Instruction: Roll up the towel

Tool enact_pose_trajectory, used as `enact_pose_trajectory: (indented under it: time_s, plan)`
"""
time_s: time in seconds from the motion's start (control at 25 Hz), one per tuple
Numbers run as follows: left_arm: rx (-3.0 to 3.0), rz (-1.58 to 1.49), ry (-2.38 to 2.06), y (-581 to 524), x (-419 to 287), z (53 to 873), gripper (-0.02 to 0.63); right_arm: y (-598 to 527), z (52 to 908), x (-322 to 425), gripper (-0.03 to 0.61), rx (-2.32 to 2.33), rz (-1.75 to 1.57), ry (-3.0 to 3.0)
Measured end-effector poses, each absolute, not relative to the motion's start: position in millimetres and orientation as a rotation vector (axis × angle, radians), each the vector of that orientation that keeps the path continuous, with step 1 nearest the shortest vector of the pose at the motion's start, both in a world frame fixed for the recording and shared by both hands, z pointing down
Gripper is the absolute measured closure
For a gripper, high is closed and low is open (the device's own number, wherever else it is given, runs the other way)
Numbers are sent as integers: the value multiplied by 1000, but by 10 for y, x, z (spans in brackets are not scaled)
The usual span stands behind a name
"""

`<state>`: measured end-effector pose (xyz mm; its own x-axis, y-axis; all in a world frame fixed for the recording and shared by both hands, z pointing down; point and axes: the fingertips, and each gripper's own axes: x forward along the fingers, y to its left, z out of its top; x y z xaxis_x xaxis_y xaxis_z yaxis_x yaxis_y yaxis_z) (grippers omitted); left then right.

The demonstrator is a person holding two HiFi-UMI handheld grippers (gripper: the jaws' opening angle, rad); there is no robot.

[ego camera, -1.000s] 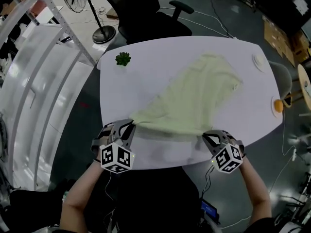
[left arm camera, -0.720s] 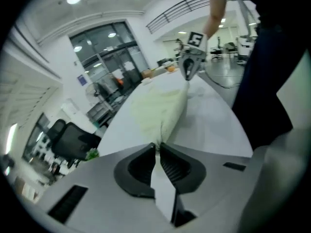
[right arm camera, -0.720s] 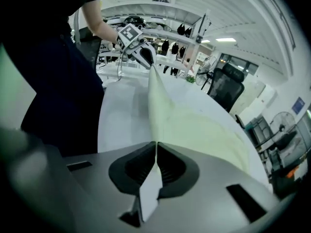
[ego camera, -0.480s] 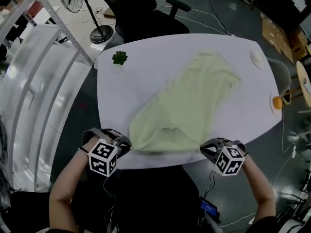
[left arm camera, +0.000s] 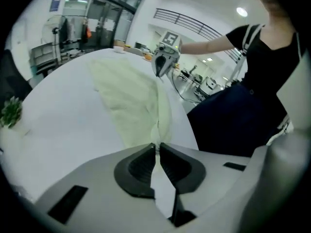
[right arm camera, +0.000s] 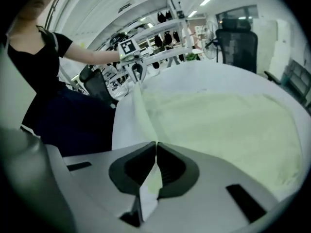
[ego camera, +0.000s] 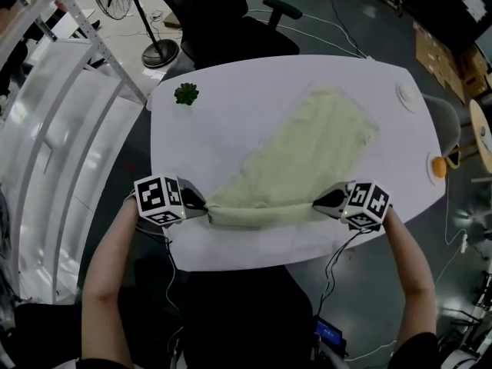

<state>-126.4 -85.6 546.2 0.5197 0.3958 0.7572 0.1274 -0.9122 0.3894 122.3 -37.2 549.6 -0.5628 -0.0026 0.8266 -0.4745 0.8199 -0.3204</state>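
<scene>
Across the middle of the head view spreads a white oval table [ego camera: 231, 121], the biggest thing in sight. Beyond its far rim, at 12 o'clock, stands a black office chair [ego camera: 223, 21], and a floor fan's round base [ego camera: 164, 54] sits on the floor at 11 o'clock.

On the table lies the pale green towel [ego camera: 307, 148], set on a slant. Its far end reaches toward 1 o'clock and its near edge runs along the 6 o'clock side, short of the table's near rim. That near edge is turned over on itself into a low, thick fold stretched straight between the two grippers.

At 7 o'clock the left gripper [ego camera: 201, 205] is clenched on the left end of the fold. In the left gripper view its dark pads meet on a thin pinch of cloth, and the fold runs away from them to the other gripper. At 5 o'clock the right gripper [ego camera: 318, 203] grasps the right end the same way. Its own view shows the jaws pressed together with a slip of towel hanging behind them. Both grippers point inward and down, cubes outward, with the person's bare forearms behind them.

A small green plant [ego camera: 185, 94] stands at 10 o'clock, well apart from the towel. A white disc [ego camera: 407, 96] lies at 2 o'clock, and a small orange thing [ego camera: 438, 166] sits by the rim at 3 o'clock.
</scene>
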Motion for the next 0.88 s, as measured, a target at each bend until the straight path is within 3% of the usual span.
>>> enact_pose_trajectory:
  time_s: [0.28, 0.36, 0.48, 0.52, 0.64, 0.76, 0.88]
  plan:
    - [2445, 1398, -155, -1569, -1283, 5847, 557, -1016, 5842, 1482, 565, 641, 566, -1971]
    - [2418, 1362, -283, -1640, -1315, 5877, 479, -1072, 5914, 1580, 548, 694, 481, -1898]
    - [2403, 1200, -433, -1652, -1423, 5710, 289, -1055, 5852, 1663, 387, 768, 434, -1877]
    - [2411, 1143, -480, -1630, -1470, 5605, 278, -1050, 5774, 1675, 354, 808, 427, -1893]
    - [2449, 1039, -596, -1445, -1579, 5286, 279, -999, 5474, 1658, 354, 901, 385, -1950]
    - [2437, 1030, -654, -1124, -1536, 5233, 359, -814, 5371, 1551, 354, 887, 380, -1979]
    - [2403, 1062, -686, -882, -1322, 5420, 373, -667, 5487, 1506, 357, 875, 400, -1966]
